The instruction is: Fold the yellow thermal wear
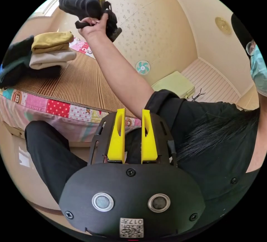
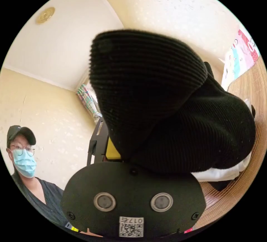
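Care matters now: the right gripper (image 1: 111, 26), raised high in the person's hand (image 1: 93, 25), carries a folded black ribbed garment (image 2: 167, 108) toward the stack of folded clothes (image 1: 50, 50) on the bamboo mat (image 1: 83, 83), and I'd lower it flat so the fold keeps. Whether both jaws press on it I cannot tell, as the cloth hides them. The left gripper (image 1: 133, 139) hangs empty near the lap, jaws parted, and the yellow thermal wear (image 1: 51, 40) tops that stack.
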A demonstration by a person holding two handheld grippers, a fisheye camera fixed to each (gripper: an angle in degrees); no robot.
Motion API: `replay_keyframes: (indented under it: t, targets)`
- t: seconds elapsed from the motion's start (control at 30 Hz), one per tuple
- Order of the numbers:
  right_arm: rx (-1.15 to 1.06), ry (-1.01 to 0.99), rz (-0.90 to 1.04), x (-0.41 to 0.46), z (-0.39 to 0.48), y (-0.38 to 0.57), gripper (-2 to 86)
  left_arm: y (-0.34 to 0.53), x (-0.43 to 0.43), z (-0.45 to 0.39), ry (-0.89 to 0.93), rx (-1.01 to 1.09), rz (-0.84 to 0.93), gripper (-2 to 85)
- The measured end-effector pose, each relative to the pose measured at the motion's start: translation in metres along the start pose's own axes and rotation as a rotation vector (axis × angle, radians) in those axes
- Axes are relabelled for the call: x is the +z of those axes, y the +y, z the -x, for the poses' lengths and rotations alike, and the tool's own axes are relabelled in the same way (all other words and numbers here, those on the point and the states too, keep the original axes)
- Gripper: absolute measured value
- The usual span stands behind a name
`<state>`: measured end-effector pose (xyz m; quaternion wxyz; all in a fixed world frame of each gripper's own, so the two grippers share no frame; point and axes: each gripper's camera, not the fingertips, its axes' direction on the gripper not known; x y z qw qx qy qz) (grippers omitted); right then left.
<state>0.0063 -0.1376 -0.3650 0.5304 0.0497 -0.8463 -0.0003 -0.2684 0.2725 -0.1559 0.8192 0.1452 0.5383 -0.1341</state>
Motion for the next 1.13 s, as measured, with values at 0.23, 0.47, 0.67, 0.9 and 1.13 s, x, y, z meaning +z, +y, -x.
replay_keyframes:
  t: [0.23,0.47,0.67,0.9,1.13]
  targets:
    - [0.163,0.122,0.139,-0.054,-0.130,0.070,13.0,0.021,-0.025,0.009,-0.183,-0.046,-0.077,9.5]
    - [0.177,0.306,0.045,-0.336,-0.102,0.177,12.2,0.018,0.025,0.026,-0.233,-0.014,0.006,8.7]
    - [0.070,0.852,-0.342,-0.600,0.059,0.219,11.9,0.001,0.108,0.001,-0.128,0.159,0.115,6.3]
    - [0.322,1.438,-0.985,-0.782,0.179,0.270,6.1,0.001,0.194,-0.062,-0.013,0.272,0.254,0.8]
    - [0.425,1.123,-1.340,-0.800,0.155,0.327,13.1,0.012,0.204,-0.071,-0.064,0.242,0.299,1.7]
